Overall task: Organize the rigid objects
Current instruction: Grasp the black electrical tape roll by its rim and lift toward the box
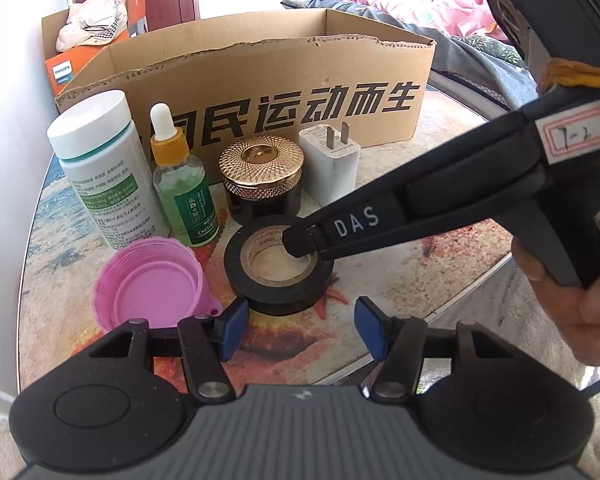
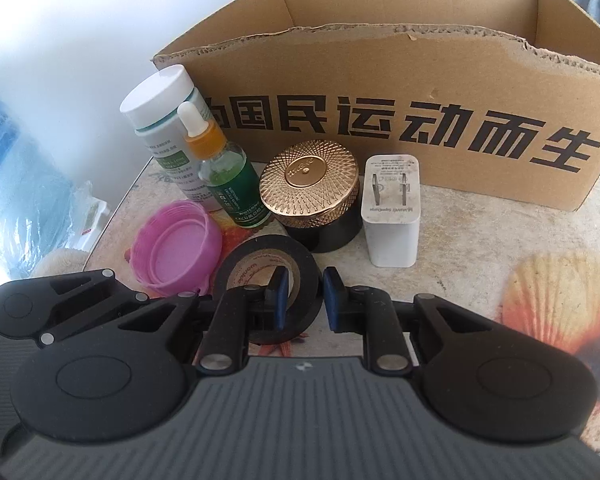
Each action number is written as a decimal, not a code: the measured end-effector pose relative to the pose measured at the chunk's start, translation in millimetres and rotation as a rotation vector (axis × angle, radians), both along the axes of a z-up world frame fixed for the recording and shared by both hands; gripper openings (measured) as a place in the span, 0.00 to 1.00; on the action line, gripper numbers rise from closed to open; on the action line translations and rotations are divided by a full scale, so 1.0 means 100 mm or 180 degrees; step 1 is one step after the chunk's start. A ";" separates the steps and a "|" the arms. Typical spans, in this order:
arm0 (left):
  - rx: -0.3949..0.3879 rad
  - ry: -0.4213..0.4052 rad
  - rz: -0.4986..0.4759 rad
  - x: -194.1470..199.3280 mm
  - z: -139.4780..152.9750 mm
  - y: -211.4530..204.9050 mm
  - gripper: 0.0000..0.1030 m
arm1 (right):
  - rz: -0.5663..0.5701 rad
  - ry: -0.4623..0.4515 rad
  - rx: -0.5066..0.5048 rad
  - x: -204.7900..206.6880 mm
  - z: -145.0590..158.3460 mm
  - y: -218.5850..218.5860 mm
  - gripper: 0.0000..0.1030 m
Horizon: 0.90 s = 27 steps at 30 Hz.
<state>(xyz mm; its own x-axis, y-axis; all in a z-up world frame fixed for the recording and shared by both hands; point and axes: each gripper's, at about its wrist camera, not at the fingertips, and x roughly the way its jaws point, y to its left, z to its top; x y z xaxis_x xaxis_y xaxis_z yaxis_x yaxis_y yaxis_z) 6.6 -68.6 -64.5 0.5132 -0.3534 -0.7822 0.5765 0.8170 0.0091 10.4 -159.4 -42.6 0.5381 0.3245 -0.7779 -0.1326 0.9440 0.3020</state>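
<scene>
While tape roll lies flat on table: 2 tools near it.
Right hand-held gripper [image 2: 304, 298]: pinching wall of black tape roll [image 1: 278, 266], 1 finger inside core.
Left hand-held gripper [image 1: 300, 330]: spread, empty, just before roll.
Table [image 1: 420, 280]: patterned top.

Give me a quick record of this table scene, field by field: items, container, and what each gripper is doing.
items: black tape roll, pink plastic lid, white pill bottle, green dropper bottle, gold-lidded black jar, white plug charger
container: brown cardboard box, behind the items
right gripper: shut on the tape roll's wall
left gripper: open, holding nothing
</scene>
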 end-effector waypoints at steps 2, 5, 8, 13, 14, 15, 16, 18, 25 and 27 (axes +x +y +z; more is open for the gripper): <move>0.0000 0.0002 -0.0036 0.00 0.00 -0.04 0.57 | -0.0040 -0.0005 0.0003 -0.03 0.01 -0.08 0.17; -0.0033 0.0023 -0.0126 0.00 0.00 -0.13 0.57 | -0.0122 -0.0006 -0.0010 -0.08 0.02 -0.19 0.17; -0.0061 0.0031 -0.0229 0.00 0.00 -0.22 0.57 | -0.0222 0.0006 -0.0001 -0.14 0.03 -0.32 0.17; 0.0015 -0.0041 -0.0316 -0.03 -0.01 -0.36 0.63 | -0.0373 0.0023 0.0061 -0.24 0.04 -0.49 0.17; 0.0043 -0.0065 -0.0327 -0.03 -0.01 -0.38 0.64 | -0.0389 0.0021 0.0075 -0.26 0.04 -0.51 0.17; 0.0074 -0.0084 -0.0337 -0.03 -0.02 -0.41 0.64 | -0.0406 0.0020 0.0089 -0.27 0.04 -0.53 0.17; 0.0104 -0.0099 -0.0346 -0.02 -0.02 -0.43 0.64 | -0.0420 0.0018 0.0105 -0.28 0.03 -0.55 0.17; 0.0129 -0.0136 -0.0360 -0.02 -0.03 -0.46 0.66 | -0.0430 0.0014 0.0135 -0.28 0.03 -0.56 0.16; 0.0074 -0.0158 -0.0384 0.08 -0.05 -0.54 0.67 | -0.0439 -0.0023 0.0197 -0.30 0.02 -0.58 0.16; 0.0059 -0.0169 -0.0401 0.07 -0.05 -0.56 0.64 | -0.0434 -0.0047 0.0190 -0.31 0.03 -0.59 0.16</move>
<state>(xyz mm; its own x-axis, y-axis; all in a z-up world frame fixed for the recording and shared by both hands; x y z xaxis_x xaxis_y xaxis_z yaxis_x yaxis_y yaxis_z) 14.0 -124.5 -69.2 0.5065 -0.4035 -0.7621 0.6728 0.7376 0.0567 -21.0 -218.1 -39.9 0.5916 0.2931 -0.7511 -0.0092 0.9340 0.3572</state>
